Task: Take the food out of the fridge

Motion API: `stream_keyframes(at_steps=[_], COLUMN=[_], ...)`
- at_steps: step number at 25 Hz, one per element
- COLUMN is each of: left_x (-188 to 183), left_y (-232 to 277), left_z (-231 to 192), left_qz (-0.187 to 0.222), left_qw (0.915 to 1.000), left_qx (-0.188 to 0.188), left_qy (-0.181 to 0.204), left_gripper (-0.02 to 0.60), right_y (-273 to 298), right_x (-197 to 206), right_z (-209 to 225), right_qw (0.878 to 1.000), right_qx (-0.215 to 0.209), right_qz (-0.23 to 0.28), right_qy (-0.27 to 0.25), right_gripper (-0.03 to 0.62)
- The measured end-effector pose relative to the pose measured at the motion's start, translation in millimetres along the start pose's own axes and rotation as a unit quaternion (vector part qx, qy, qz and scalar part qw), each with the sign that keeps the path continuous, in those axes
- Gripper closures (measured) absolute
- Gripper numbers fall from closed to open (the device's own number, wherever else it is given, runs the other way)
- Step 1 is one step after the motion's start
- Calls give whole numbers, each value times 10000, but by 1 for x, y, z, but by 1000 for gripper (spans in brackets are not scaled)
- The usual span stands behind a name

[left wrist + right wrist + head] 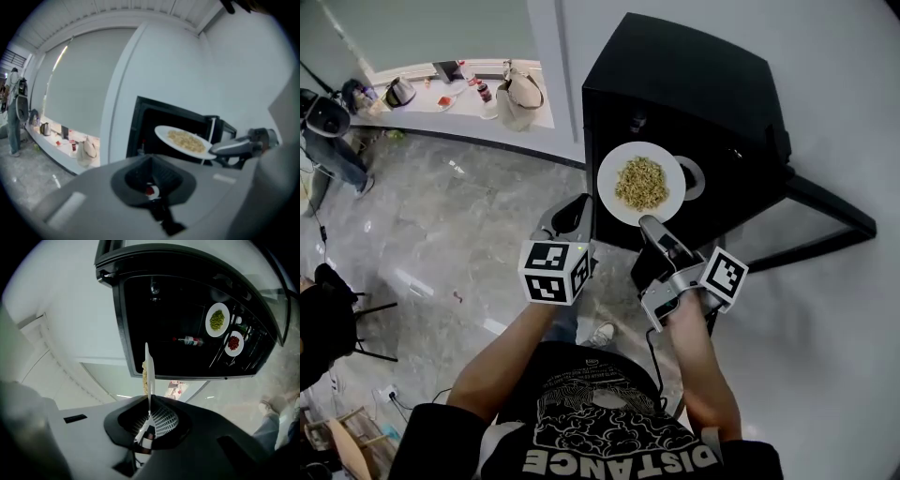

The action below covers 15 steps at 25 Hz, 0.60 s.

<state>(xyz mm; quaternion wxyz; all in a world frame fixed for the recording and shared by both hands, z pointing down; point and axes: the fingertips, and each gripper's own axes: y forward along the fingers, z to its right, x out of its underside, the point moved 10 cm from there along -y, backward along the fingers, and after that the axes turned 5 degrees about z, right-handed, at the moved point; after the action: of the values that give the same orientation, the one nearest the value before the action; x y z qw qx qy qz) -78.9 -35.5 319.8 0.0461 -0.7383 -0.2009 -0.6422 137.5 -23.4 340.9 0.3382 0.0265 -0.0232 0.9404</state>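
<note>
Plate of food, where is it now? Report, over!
Right gripper shut on plate rim, food on it. Left gripper shut, empty. Plate held in front of open fridge. Nothing in the way.

I see a white plate (609, 190) of pale yellow food (641, 182), a black fridge (694, 84), grey veined floor (459, 234), and black-and-white markers on the left gripper (578, 206) and right gripper (650, 224).

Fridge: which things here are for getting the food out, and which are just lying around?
For the job: plate of noodles, right gripper holding it, black fridge, green-food plate and red-food plate inside.
Just lying about: handbag, kettle, both on the window ledge.
</note>
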Motion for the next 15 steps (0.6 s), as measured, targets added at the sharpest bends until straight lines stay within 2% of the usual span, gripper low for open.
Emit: stream_keyframes(at_steps=[6,15], left_x=[-16,-36], left_y=[-2,15], left_z=[-3,-7], left_qz=[64,187], left_qw=[10000,9980], left_qx=[72,599], left_qy=[26,-8], left_gripper=[580,580], right_y=[2,31], right_x=[8,1], right_z=[-44,-96], right_qw=[9994,9982], right_qx=[-265,-485], right_qz=[-187,62], right_qy=[-130,-345], right_gripper=[585,585])
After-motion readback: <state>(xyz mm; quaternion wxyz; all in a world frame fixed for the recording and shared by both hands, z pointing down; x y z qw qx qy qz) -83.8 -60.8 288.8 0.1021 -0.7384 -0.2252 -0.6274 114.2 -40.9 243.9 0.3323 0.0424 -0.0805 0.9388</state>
